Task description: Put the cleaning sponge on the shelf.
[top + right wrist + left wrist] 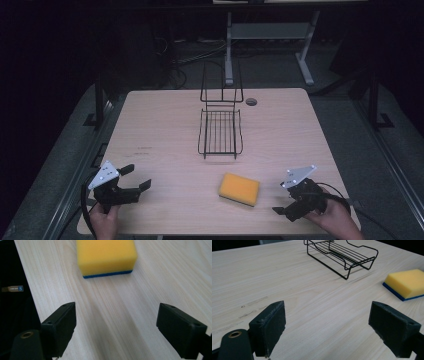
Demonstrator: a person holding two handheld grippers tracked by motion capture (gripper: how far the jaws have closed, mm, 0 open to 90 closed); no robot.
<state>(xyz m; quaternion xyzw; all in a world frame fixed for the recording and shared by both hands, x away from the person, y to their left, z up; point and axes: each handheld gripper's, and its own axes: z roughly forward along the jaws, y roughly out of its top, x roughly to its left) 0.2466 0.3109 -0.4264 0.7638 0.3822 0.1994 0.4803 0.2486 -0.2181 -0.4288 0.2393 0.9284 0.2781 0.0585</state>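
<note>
Sponge (239,189) is the only loose item on this light wood table (165,125), a yellow block with a blue scrub layer underneath, sitting flat toward the near edge, a bit right of centre.

Going left to right in the high view: the left gripper (136,178) sits at the near-left corner, held in a hand (104,220) coming up from the bottom edge, grey three-cornered plate on top, cable looping off the side. Its jaws are spread wide with nothing between them, pointing toward the middle of the table. In the left gripper view that same gripper (327,325) shows bare wood between the two black jaws, plus the wire rack (342,257) farther off and the sponge (405,283) off to the right.

Middle of the table, toward the far side, is the black wire rack (220,131), a little basket with a tall looped back, standing well apart from the sponge. A small round grommet hole (251,102) sits just right of it.

Then the sponge, then the right gripper (283,199) at the near-right corner, also in a hand (332,217), jaws wide apart and empty. In the right gripper view the gripper (116,325) looks straight at the sponge (106,256), which lies ahead of the jaws, not touching them.
</note>
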